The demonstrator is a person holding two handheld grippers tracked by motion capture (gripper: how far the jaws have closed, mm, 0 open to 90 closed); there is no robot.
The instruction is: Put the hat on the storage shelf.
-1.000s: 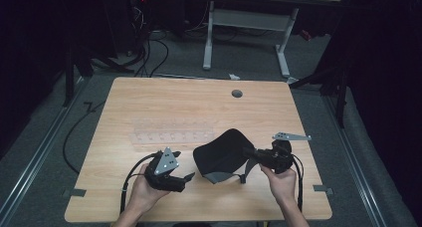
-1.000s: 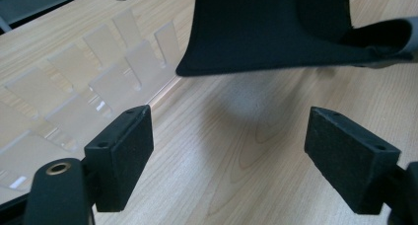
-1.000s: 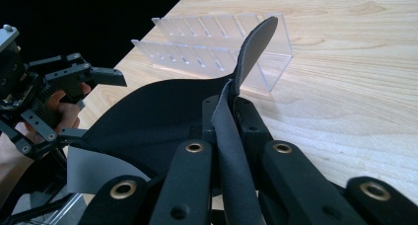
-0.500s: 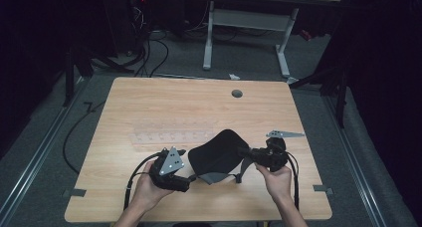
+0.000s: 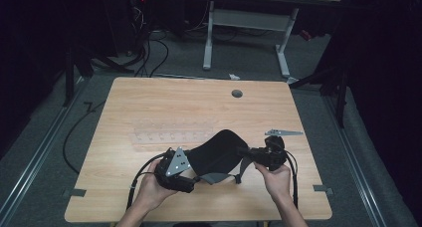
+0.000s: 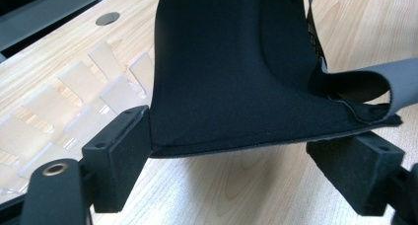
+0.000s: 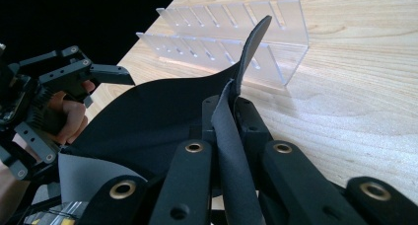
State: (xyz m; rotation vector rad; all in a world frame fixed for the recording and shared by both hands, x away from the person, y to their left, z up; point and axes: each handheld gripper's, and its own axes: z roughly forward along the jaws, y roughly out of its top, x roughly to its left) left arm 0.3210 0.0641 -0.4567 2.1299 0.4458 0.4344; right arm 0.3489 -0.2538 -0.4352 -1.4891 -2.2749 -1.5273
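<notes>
We look down into a dark room with cables on a grey floor, and in its middle a pale wooden table (image 5: 149, 102) with a round hole (image 5: 237, 93) near its far edge. Near the table's front lies the largest item, a black padded cloth piece (image 5: 216, 152) with grey straps (image 5: 216, 178), stretched between the two hands. Just behind it sits a clear plastic rack (image 5: 169, 136) with upright dividers, close enough that in the right gripper view the cloth's raised edge stands in front of it.

The left gripper (image 6: 246, 158) has its jaws wide apart; the cloth's lower hem runs across the gap between them, its left end against the left pad (image 6: 118, 151), while the right pad (image 6: 355, 168) sits just below the hem, and we cannot tell whether it touches. The right gripper (image 7: 231, 111) is clamped tight on the cloth's edge, the thin fabric standing up between its pressed pads.

A small grey bracket (image 5: 282, 133) lies on the table just beyond the right hand (image 5: 276, 179).
</notes>
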